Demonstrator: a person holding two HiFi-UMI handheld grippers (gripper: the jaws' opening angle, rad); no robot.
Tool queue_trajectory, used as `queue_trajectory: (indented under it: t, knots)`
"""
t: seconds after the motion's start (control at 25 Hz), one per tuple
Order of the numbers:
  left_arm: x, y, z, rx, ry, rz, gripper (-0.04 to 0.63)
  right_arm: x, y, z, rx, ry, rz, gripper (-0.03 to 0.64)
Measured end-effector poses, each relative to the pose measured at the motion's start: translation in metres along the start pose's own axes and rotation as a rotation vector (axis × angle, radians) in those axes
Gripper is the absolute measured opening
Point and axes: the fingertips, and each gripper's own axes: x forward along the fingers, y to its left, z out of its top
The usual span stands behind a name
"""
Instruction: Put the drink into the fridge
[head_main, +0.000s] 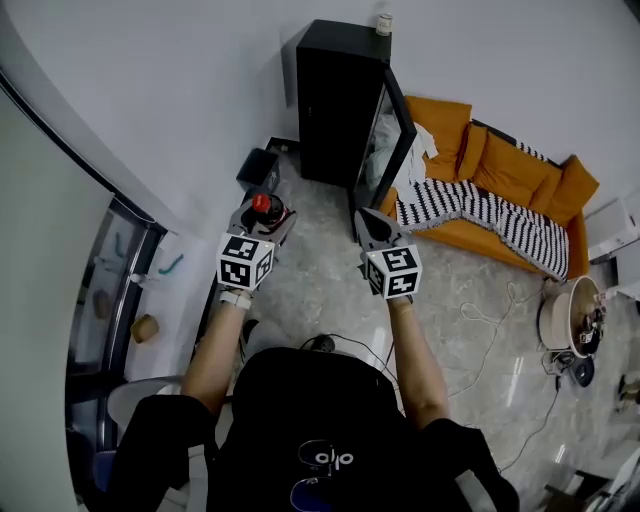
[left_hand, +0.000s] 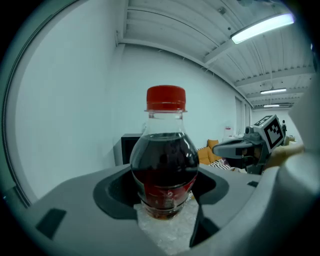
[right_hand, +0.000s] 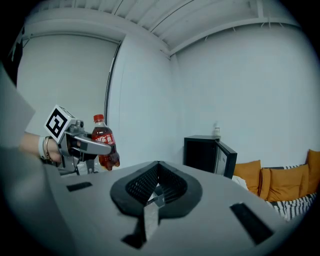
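**Cola on its way, fridge door open**

Left gripper is clamped on the upright cola bottle, well short of the black fridge. Right gripper is empty, jaws together. It's the carry step. Next: close in on the fridge and slot the bottle past its door.

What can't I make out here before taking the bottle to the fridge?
- Fridge shelves: right gripper view, interior too dark.
- Small item atop the fridge: too small in every view.
- Bottle body: head view, hidden under its red cap and the jaws.
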Motion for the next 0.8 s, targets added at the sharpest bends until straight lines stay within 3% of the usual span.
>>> queue_trajectory:
  t: [0.8]
  knots:
    - [0.076, -0.009, 0.032, 0.022, -0.015, -0.028, 0.307, -0.005, -0.076, -0.007, 0.034, -0.001, -0.058, 0.008]
